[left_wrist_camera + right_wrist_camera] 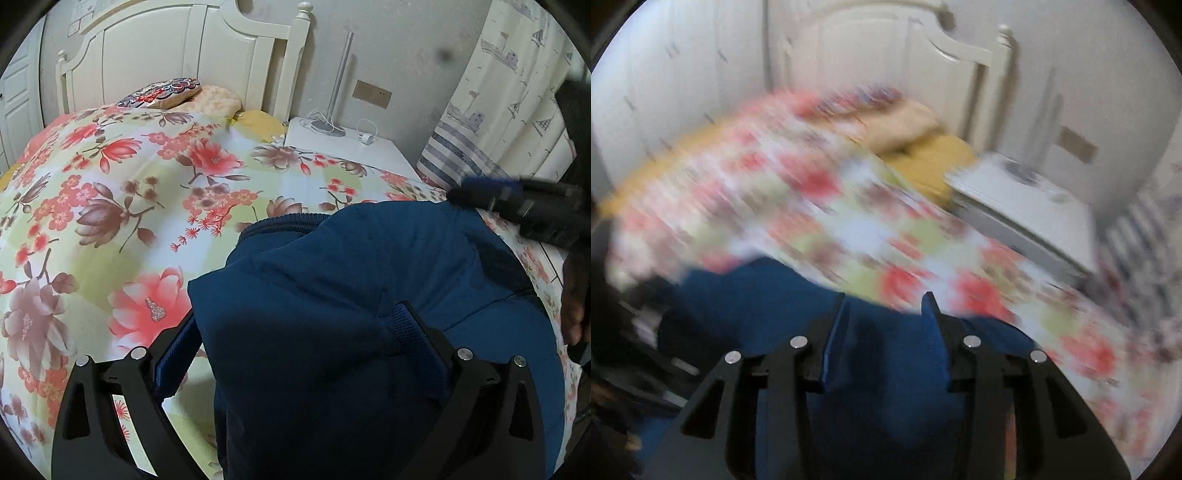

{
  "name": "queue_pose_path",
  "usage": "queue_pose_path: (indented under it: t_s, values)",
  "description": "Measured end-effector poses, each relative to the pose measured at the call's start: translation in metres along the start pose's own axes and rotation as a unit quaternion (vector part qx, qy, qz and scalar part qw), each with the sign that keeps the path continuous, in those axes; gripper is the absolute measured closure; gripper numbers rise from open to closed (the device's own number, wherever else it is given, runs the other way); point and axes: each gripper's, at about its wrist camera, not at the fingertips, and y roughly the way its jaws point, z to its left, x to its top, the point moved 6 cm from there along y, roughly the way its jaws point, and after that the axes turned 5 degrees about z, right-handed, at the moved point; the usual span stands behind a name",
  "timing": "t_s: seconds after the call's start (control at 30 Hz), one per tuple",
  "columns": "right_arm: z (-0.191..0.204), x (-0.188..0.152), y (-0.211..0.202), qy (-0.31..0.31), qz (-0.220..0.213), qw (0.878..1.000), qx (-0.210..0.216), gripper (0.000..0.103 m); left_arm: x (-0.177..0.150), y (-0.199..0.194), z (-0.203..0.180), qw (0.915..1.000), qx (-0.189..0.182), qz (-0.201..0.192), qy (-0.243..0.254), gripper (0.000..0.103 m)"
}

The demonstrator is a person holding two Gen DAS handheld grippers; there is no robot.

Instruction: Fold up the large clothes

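A dark blue garment (369, 295) lies bunched on the floral bedspread (129, 184) at the near right of the bed. My left gripper (295, 317) is open, its fingers wide apart, with the garment lying between and over them. My right gripper shows at the far right of the left wrist view (480, 192), above the garment's far edge. In the blurred right wrist view the right gripper (886, 306) is open over the blue garment (886, 369), its jaws apart with cloth showing between them.
A white headboard (166, 48) stands at the bed's far end with pillows (177, 94) below it. A white nightstand (347, 144) with a lamp base and cable is beside the bed. A patterned curtain (509, 92) hangs at the right.
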Motion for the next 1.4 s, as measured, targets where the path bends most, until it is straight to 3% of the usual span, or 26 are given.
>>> queue_pose_path:
  t_s: [0.07,0.1,0.13,0.2,0.33,0.43,0.5,0.57,0.63,0.67,0.77,0.83,0.93,1.03,1.1,1.17,1.23,1.3,1.4]
  values:
    - [0.009,-0.003,0.030,-0.040,0.045,0.998,-0.019,0.063,0.000,-0.001,-0.001,1.0000,0.006,-0.002,0.003,0.004]
    - [0.013,-0.012,0.055,-0.063,0.090,0.993,-0.029,0.063,0.000,-0.001,-0.001,1.0000,0.009,-0.002,0.004,0.004]
    - [0.013,-0.018,0.072,-0.065,0.113,0.991,-0.015,0.063,0.000,0.000,-0.001,0.9999,0.015,0.001,0.005,0.004]
    - [0.001,-0.013,0.078,-0.026,0.128,0.991,0.020,0.063,0.000,0.002,0.000,0.9998,0.016,0.006,0.004,0.004]
    - [0.006,0.009,0.059,-0.044,0.105,0.993,-0.006,0.062,0.000,0.001,0.001,0.9999,0.011,0.006,0.003,0.004]
    - [0.032,0.031,0.052,-0.071,0.073,0.993,0.054,0.062,0.000,0.002,0.001,0.9999,0.009,0.007,0.002,0.004]
    - [0.051,0.029,0.066,-0.107,0.096,0.986,0.085,0.061,0.000,0.002,0.001,0.9999,0.010,0.007,0.002,0.004]
    - [0.056,0.019,0.100,-0.129,0.150,0.977,0.073,0.061,0.000,0.003,0.003,0.9999,0.014,0.010,0.000,0.004]
    - [0.047,0.021,0.115,-0.086,0.175,0.976,0.098,0.058,0.000,0.006,0.005,0.9998,0.013,0.016,-0.005,0.004]
    - [0.043,0.020,0.119,-0.074,0.179,0.976,0.097,0.052,0.000,0.007,0.006,0.9997,0.006,0.021,-0.009,0.004]
    - [0.037,0.019,0.115,-0.061,0.153,0.983,0.078,0.042,-0.001,0.008,0.006,0.9996,0.003,0.025,-0.010,0.004]
    - [0.032,0.021,0.101,-0.060,0.118,0.990,0.038,0.036,-0.002,0.009,0.005,0.9996,0.003,0.026,-0.009,0.004]
    - [0.011,0.022,0.052,0.001,0.052,0.998,0.025,0.036,-0.003,0.009,0.006,0.9995,-0.004,0.027,-0.014,0.004]
    - [-0.018,-0.006,-0.021,0.089,-0.020,0.996,0.021,0.024,-0.003,0.012,0.009,0.9989,-0.023,0.033,-0.026,0.004]
    - [-0.025,-0.032,-0.032,0.098,-0.012,0.995,0.002,0.014,-0.004,0.015,0.012,0.9976,-0.042,0.041,-0.038,0.004]
    - [-0.026,-0.071,-0.009,0.080,0.059,0.994,-0.053,0.011,-0.004,0.019,0.015,0.9951,-0.066,0.051,-0.053,0.004]
    - [-0.032,-0.091,-0.010,0.124,0.018,0.992,-0.035,0.011,-0.007,0.026,0.019,0.9888,-0.106,0.072,-0.077,0.004]
    - [-0.034,-0.098,-0.023,0.161,0.018,0.987,-0.017,0.010,-0.009,0.024,0.021,0.9860,-0.123,0.072,-0.086,0.004]
    - [-0.029,-0.120,-0.058,0.240,-0.004,0.968,0.073,0.002,-0.020,0.008,0.033,0.9723,-0.177,0.090,-0.122,0.004]
